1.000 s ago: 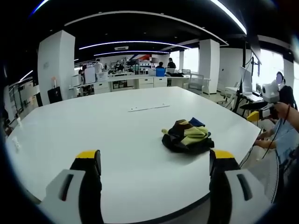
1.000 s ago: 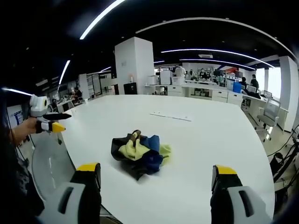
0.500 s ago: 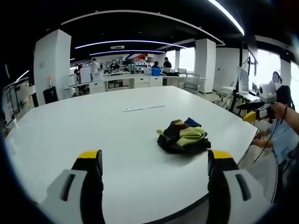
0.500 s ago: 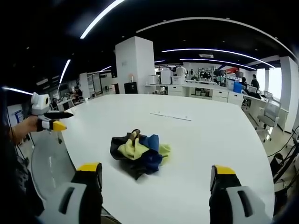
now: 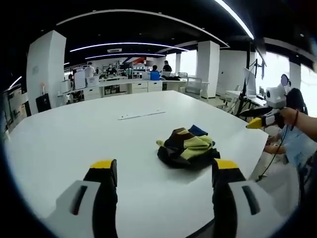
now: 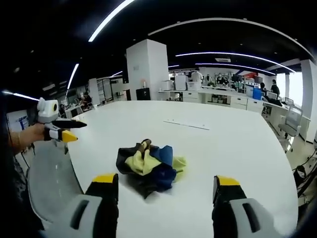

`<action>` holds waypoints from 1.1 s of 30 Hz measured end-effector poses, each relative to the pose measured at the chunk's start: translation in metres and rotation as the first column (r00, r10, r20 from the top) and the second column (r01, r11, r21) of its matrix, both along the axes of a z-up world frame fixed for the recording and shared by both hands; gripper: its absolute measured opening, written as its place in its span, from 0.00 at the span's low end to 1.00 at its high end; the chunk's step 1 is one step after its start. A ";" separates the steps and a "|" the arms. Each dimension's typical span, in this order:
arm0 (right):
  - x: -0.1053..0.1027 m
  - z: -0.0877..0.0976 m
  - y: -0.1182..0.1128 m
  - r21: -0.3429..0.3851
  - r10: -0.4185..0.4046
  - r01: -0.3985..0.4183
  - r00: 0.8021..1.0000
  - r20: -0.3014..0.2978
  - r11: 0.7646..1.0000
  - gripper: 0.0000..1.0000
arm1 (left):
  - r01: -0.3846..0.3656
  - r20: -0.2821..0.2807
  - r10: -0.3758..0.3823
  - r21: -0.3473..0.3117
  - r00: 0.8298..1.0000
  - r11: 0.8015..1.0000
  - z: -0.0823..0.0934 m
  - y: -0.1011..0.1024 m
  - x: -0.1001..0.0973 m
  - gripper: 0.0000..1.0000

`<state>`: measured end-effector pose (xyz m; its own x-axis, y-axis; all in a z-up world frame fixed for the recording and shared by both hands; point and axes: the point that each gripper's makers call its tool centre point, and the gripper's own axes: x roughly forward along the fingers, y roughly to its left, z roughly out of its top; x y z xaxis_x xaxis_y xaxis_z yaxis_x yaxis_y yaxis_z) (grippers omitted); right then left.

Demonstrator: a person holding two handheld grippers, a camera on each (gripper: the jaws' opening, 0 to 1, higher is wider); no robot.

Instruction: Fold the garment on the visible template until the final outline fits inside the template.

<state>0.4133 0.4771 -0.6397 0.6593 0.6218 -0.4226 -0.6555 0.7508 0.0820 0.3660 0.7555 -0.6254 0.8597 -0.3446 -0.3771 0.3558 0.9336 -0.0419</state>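
While the crumpled black, yellow and blue cloth garment lies bunched on the white table, both the left gripper and the right gripper hang wide open and empty, so unfolding seems next: grasp an edge and spread it.

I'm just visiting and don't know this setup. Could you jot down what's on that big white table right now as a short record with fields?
Surface: large white table
Garment: crumpled garment in black, yellow, blue and brown, bunched in a heap, not folded
Marking: thin pale strip lying on the table beyond the garment
Left hand-held gripper: jaws apart, holding nothing, short of the garment
Right hand-held gripper: jaws apart, holding nothing, short of the garment
Background: open office with desks and people far off
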 end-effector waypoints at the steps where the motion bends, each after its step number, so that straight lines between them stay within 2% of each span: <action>1: 0.002 -0.003 0.003 0.000 0.007 -0.007 1.000 -0.004 1.000 0.70 | 0.005 -0.001 -0.005 -0.002 1.000 1.000 -0.002 -0.002 0.002 0.71; 4: 0.005 -0.008 0.014 -0.008 0.062 -0.062 0.998 0.007 0.998 0.66 | 0.023 0.013 -0.023 -0.009 1.000 1.000 -0.007 -0.009 0.012 0.64; 6: 0.007 -0.014 0.021 -0.007 0.075 -0.075 0.997 -0.008 0.997 0.63 | 0.028 0.024 -0.028 -0.005 0.999 1.000 -0.009 -0.013 0.019 0.60; 11: 0.014 -0.026 0.031 -0.010 0.096 -0.096 0.995 -0.018 0.995 0.57 | 0.040 0.044 -0.039 -0.033 0.998 0.999 -0.012 -0.025 0.033 0.56; 16: 0.025 -0.030 0.038 0.010 0.096 -0.096 0.995 -0.014 0.995 0.49 | 0.075 0.021 -0.075 0.003 0.997 0.997 -0.024 -0.034 0.041 0.54; 19: 0.031 -0.033 0.044 0.008 0.101 -0.101 0.995 -0.009 0.995 0.42 | 0.082 0.015 -0.081 -0.009 0.997 0.997 -0.029 -0.038 0.047 0.51; 22: 0.038 -0.036 0.048 0.013 0.096 -0.096 0.995 -0.014 0.995 0.39 | 0.086 0.009 -0.086 -0.012 0.996 0.996 -0.038 -0.043 0.057 0.47; 27: 0.048 -0.042 0.059 0.018 0.112 -0.111 0.994 -0.022 0.994 0.27 | 0.092 -0.012 -0.092 -0.004 0.996 0.996 -0.049 -0.048 0.070 0.43; 33: 0.061 -0.047 0.072 0.014 0.138 -0.137 0.990 -0.025 0.990 0.22 | 0.110 -0.025 -0.110 0.004 0.994 0.994 -0.058 -0.053 0.084 0.39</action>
